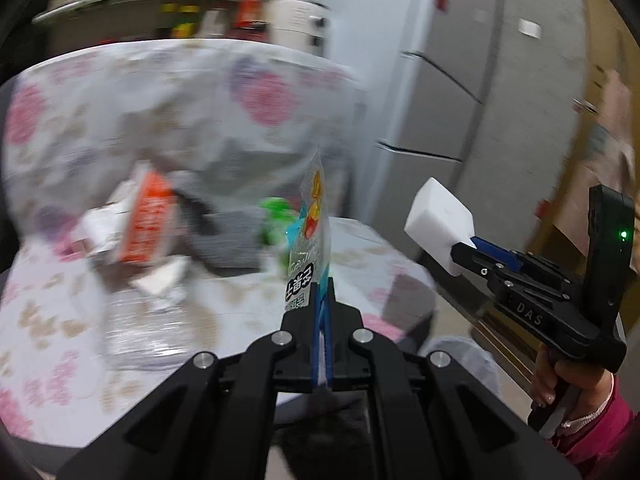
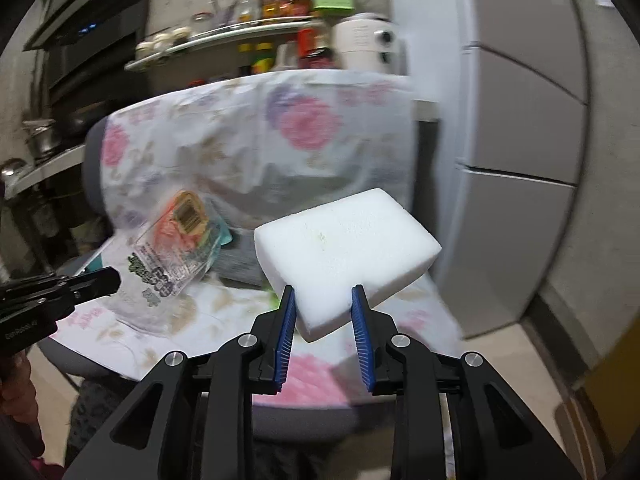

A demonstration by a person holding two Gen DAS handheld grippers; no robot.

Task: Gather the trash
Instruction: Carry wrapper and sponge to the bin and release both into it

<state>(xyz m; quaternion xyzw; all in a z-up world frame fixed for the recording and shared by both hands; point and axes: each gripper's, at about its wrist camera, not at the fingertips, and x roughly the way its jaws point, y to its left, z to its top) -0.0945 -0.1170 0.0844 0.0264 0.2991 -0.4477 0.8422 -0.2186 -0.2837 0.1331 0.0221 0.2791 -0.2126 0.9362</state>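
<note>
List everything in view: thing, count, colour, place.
snack wrapper: 1, clear with orange and teal print, clamped upright in the left gripper
foam block: 1, white, gripped at one end by the right gripper
orange carton: 1, orange and white, on the floral cloth, blurred
green scrap: 1, green, on the cloth behind the wrapper
floral cloth: 1, white with pink flowers, draped over the seat
fridge: 1, grey, right side
shelf: 1, metal, holds bottles, at the back
left gripper: 1, black, blue pads
right gripper: 1, black, blue pads
hand: 1, pink sleeve, holds the right gripper
</note>
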